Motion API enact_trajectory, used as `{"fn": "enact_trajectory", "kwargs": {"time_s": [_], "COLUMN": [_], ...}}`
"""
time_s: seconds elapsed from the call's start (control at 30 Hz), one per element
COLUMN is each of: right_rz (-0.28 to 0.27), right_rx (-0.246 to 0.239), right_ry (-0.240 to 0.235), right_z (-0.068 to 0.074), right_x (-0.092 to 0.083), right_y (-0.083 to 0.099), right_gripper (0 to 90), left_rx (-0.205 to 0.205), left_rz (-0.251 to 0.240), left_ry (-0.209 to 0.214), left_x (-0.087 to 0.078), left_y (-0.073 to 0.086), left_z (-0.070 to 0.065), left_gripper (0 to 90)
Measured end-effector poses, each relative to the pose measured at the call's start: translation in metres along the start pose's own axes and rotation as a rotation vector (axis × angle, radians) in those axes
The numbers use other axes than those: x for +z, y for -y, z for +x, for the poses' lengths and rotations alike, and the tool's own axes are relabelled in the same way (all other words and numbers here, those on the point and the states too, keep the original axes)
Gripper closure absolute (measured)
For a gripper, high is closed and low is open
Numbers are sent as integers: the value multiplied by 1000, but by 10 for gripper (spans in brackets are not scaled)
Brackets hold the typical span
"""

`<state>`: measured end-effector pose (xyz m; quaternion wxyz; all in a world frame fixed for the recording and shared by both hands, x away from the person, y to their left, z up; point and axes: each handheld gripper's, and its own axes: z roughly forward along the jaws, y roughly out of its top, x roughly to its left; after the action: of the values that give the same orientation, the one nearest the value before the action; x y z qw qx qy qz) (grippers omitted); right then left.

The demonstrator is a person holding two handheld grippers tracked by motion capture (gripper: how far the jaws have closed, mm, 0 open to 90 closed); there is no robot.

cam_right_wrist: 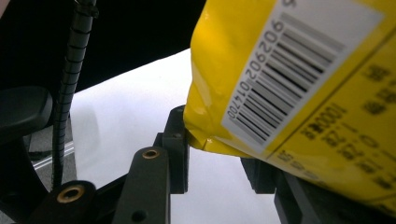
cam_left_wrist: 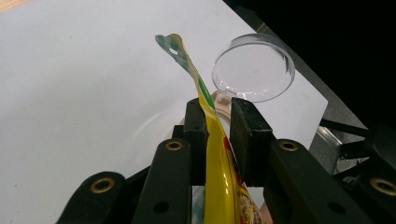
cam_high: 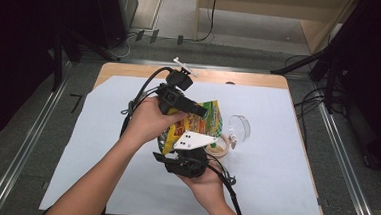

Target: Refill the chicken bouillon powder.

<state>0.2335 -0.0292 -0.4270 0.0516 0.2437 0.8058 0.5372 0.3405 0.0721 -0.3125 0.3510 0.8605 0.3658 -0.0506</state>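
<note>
The yellow snack bag (cam_high: 197, 125) was held above the white table sheet (cam_high: 275, 158), near the clear cup (cam_high: 239, 128). The left gripper (cam_left_wrist: 219, 116) pinched its upper edge; the right gripper (cam_right_wrist: 215, 154) clamped its lower corner, likely to keep it taut for opening.

A glossy yellow plastic snack pouch (cam_high: 203, 122) with red and green print and a white barcode label (cam_right_wrist: 299, 60) is held off the white table sheet, its flat sealed edge (cam_left_wrist: 187, 60) standing upright.
</note>
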Motion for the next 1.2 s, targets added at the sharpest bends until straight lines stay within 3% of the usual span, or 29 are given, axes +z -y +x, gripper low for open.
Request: {"fn": "enact_trajectory", "kwargs": {"time_s": [1.2], "right_rz": [-5], "right_rx": [11], "right_ry": [-6], "right_z": [1], "right_x": [-2], "right_y": [-2], "right_gripper": [668], "left_rx": [-9], "left_rz": [2], "left_ry": [7], "left_x": [0], "left_y": [-3], "left_z": [1], "left_gripper": [773]}}
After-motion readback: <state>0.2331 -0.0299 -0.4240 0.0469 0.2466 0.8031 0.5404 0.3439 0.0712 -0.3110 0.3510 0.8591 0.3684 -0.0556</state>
